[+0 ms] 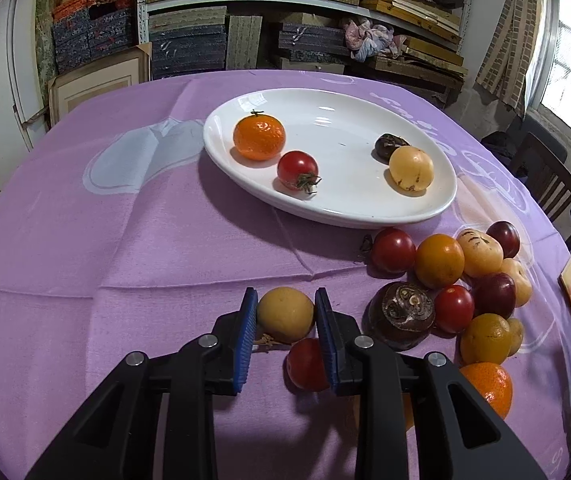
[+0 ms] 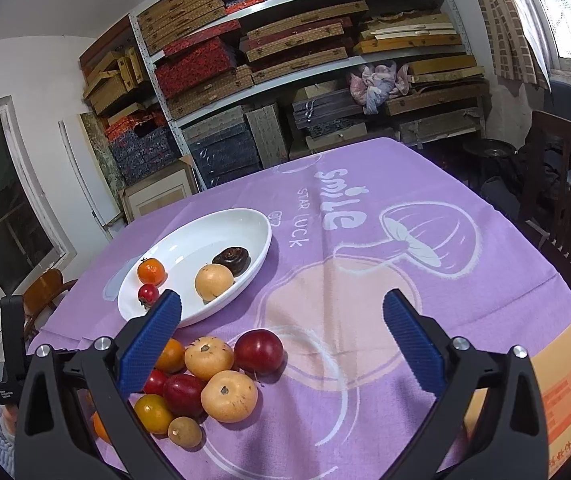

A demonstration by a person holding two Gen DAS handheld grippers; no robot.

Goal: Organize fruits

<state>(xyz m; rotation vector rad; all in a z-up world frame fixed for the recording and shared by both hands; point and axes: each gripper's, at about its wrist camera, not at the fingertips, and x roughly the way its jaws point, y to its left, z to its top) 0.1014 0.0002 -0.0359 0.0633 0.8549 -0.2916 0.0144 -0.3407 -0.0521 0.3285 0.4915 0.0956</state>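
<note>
Left wrist view: the left gripper (image 1: 285,312) has its blue pads clenched on a yellow fruit (image 1: 284,314), one pad on each flank, the fruit resting on the purple cloth (image 1: 125,240) on the near side of the white plate (image 1: 437,204). Just nearer than it, partly under the right pad, lies a red tomato (image 1: 305,364), close enough to be nudged. The loose pile (image 1: 465,280) of tomatoes, oranges, plums and a dark brown knobbly fruit sits near the plate's near rim, off to the right. On the plate are an orange (image 1: 259,137), a tomato with its stem (image 1: 297,170), a dark fruit (image 1: 389,146) and a pale yellow one (image 1: 410,168) touching it.

In the right wrist view the right gripper (image 2: 281,320) hangs released, jaws wide with nothing between them, above the cloth, with the pile below its left pad and the plate beyond.

The held fruit looks small, round and light, with a smooth, firm skin. I judge it likely to slip or roll out if held off-centre, and to bruise if squeezed hard. The sound hold is across its widest girth, as the pads now sit, with only enough pressure to keep it. Lifted straight up, it should clear the tomato beside it. Set on the plate's bare middle, it would likely roll down the shallow slope, so it is best let go low
</note>
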